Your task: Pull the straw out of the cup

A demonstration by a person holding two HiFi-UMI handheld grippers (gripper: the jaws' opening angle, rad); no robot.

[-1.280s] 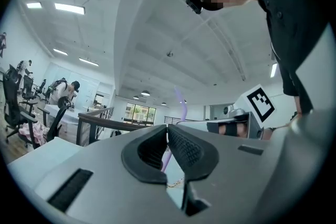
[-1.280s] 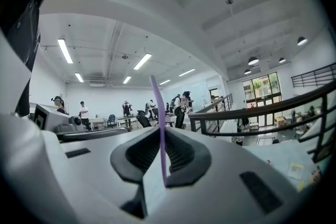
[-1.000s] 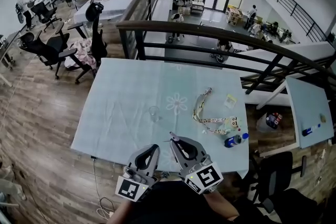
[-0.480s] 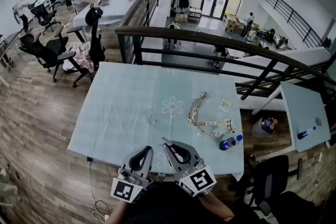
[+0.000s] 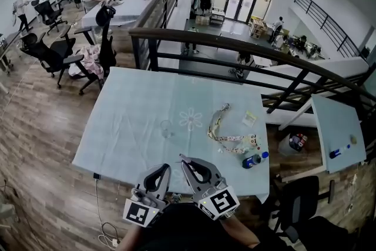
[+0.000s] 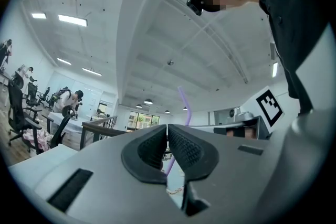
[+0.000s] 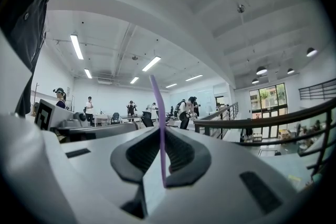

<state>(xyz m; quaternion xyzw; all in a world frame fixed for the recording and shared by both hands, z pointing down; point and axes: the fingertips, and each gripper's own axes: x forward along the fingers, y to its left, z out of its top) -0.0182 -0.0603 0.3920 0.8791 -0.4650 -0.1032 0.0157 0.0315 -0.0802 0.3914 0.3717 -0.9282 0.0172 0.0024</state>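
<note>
The left gripper, over the table's near edge, has its pads pressed together on nothing. The cup stands near the table's middle, well apart from both grippers. The right gripper, beside the left one, pinches the purple straw, which stands upright between its pads. A lanyard and a bottle lie toward the right edge.

The pull looks done, with the straw clear of the cup; at most, setting it down remains. The cup is small and clear, so its inside is hard to judge, and the jaws cut off the straw's lower end.
</note>
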